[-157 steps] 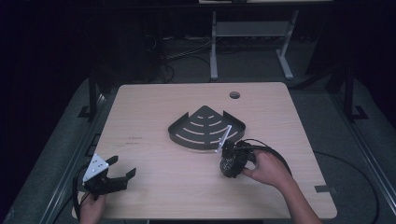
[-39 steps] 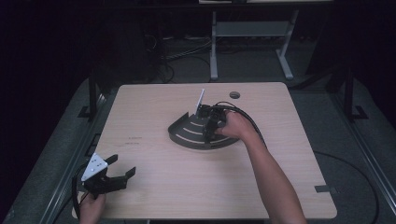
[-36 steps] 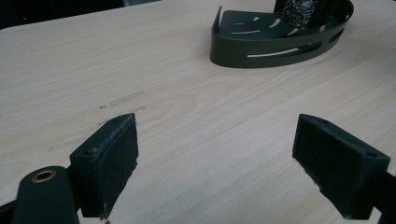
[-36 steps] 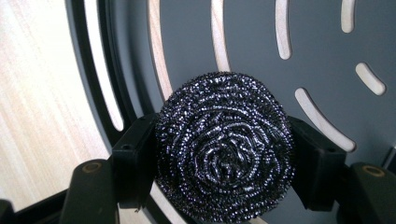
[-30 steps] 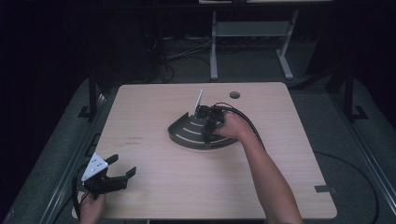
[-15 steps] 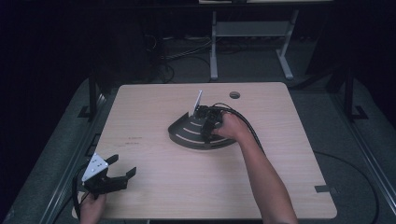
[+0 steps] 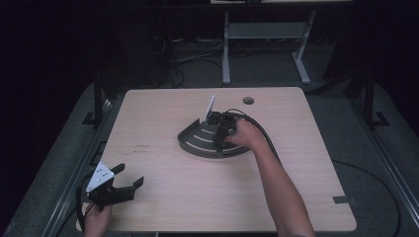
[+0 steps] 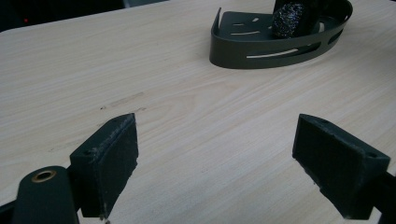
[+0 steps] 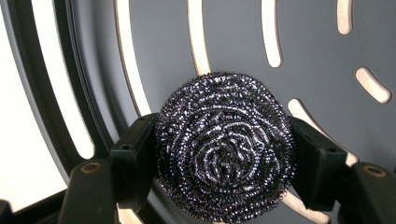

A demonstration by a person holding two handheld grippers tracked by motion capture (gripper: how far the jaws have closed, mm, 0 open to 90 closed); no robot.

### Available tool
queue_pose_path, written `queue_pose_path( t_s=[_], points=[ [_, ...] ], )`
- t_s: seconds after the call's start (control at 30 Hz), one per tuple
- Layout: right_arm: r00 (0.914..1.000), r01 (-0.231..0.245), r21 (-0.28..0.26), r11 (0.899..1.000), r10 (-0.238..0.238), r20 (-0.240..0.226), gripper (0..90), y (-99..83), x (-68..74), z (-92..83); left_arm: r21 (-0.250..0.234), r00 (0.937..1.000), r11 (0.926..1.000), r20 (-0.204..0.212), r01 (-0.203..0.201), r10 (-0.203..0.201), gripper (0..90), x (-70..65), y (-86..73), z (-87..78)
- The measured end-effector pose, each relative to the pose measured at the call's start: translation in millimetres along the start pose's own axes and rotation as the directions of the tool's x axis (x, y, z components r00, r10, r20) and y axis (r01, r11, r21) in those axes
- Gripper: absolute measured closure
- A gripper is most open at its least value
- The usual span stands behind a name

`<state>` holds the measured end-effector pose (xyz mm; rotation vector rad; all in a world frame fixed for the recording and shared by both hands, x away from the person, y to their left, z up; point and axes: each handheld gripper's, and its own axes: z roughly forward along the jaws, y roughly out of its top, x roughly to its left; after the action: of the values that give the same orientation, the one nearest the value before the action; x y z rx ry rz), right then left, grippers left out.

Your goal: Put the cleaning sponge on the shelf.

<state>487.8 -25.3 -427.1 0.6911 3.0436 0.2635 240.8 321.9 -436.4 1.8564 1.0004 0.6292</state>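
Note:
A dark fan-shaped slotted tray (image 7: 193, 144) lies in the middle of the wooden table. My right gripper (image 7: 219, 139) reaches down into it, held by a hand coming from the right, its white plate standing up at the back. In the right gripper view the right gripper (image 9: 224, 161) is shut on a round steel-wool scourer (image 9: 224, 144), just over the tray floor (image 9: 233, 42). My left gripper (image 7: 128, 175) rests at the table's front left, open and holding nothing. The left gripper view looks between its wide-set pads (image 8: 114, 158) to the tray (image 8: 252, 52) and scourer (image 8: 288, 18).
A round cable hole (image 7: 248, 100) sits near the table's back edge. Behind the table stands a white-legged frame (image 7: 267, 34) with cables on the dark floor. The right gripper's black cable runs along the forearm (image 7: 281, 182). Bare wood lies between the two grippers.
Since the earliest frame the right gripper has gone from the table at the tray's front right into the tray. Over the last second both hands have kept still.

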Motion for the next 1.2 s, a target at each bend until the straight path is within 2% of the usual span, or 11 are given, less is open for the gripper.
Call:
queue_pose_path(
  t_s=[0.8,1.2],
  points=[
    [1.0,-0.004,-0.014,1.0,0.004,0.006,26.9,-3.5,-0.2,-8.9,0.002,1.0,1.0,0.002,0.006,-0.006,13.7,-0.4,-0.8,0.7],
    [0.9998,-0.017,-0.045,0.999,0.018,0.008,25.2,-11.4,-1.7,-25.6,0.005,1.0,1.0,0.006,0.005,-0.005,13.7,-0.6,-0.1,2.3]
  ],
)
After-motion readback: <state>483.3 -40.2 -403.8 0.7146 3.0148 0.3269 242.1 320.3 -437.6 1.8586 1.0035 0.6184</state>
